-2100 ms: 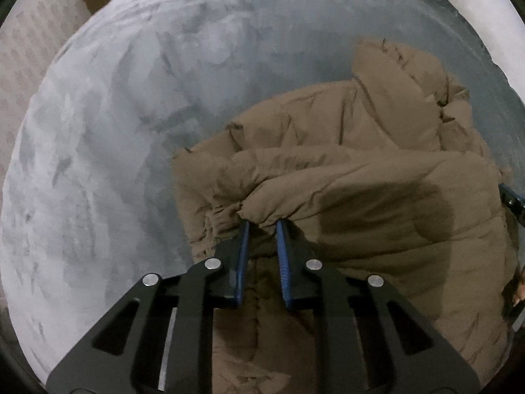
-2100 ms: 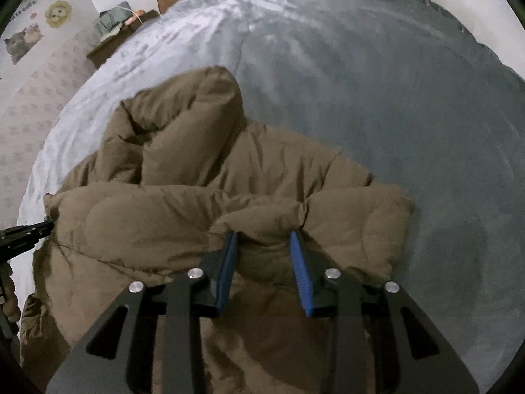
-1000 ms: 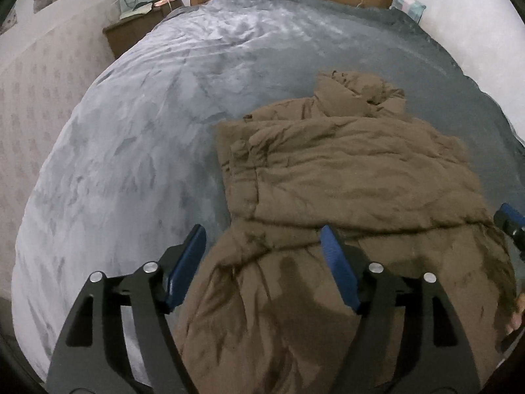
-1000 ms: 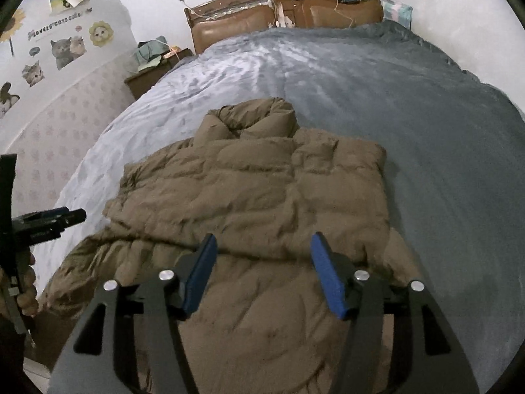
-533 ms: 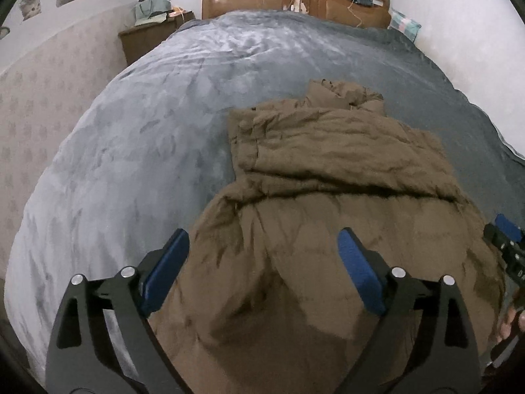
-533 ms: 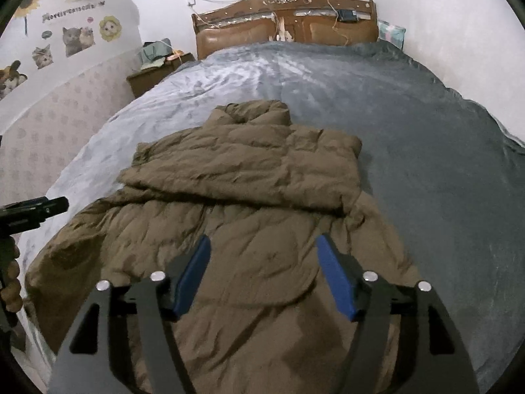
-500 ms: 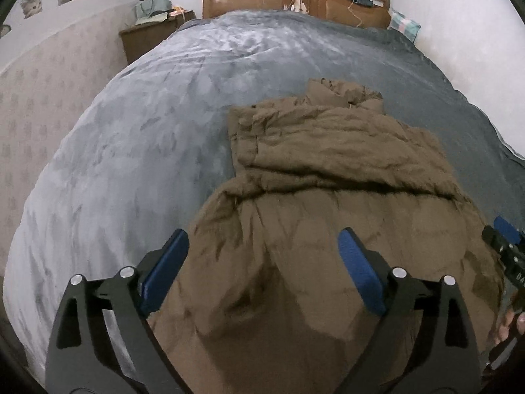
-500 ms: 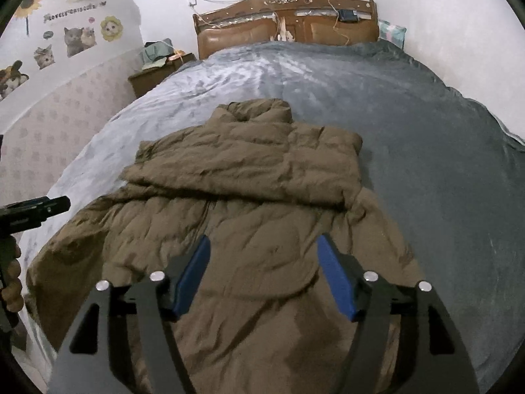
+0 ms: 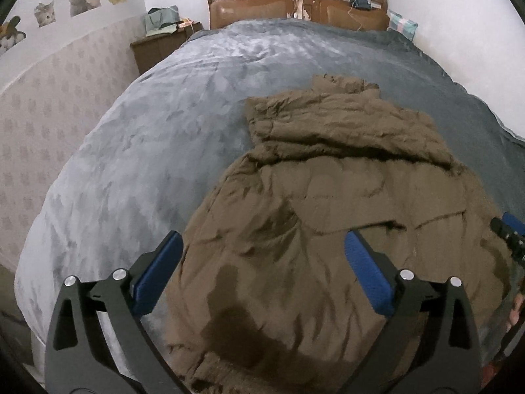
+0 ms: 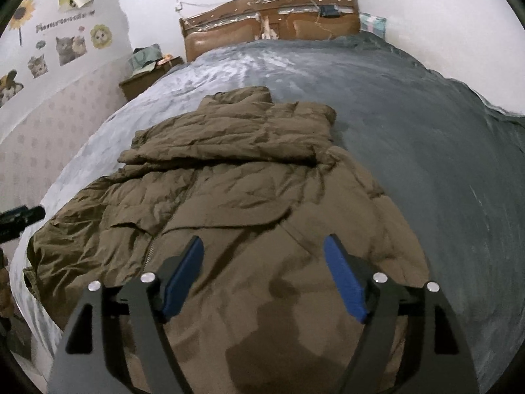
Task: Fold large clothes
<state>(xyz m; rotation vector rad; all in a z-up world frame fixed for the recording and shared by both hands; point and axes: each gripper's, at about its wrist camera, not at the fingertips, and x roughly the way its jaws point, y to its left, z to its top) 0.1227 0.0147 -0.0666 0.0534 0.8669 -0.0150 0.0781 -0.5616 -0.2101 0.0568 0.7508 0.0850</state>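
A large brown padded coat (image 9: 328, 203) (image 10: 229, 180) lies on the grey bed, its far part folded over into a flat band near the collar. My left gripper (image 9: 262, 243) hovers above the coat's near left part, jaws opening wide, nothing between the blue pads. My right gripper (image 10: 264, 246) hangs over the coat's near right part, jaws also opening, with only the coat below them. The right gripper's tip (image 9: 507, 229) shows at the right edge of the left wrist view, and the left gripper's tip (image 10: 23, 216) at the left edge of the right wrist view.
The grey bedspread (image 9: 147, 151) (image 10: 426, 138) stretches to a brown wooden headboard (image 9: 295, 6) (image 10: 269, 23). A bedside cabinet with cloth on it (image 9: 157, 42) (image 10: 147, 69) stands at the far left by a wall with cat stickers. A pillow (image 9: 402, 26) leans at the far right.
Both grippers let go of the coat folds and drew back toward the foot of the bed, opening wider. The coat's far part now lies folded flat.
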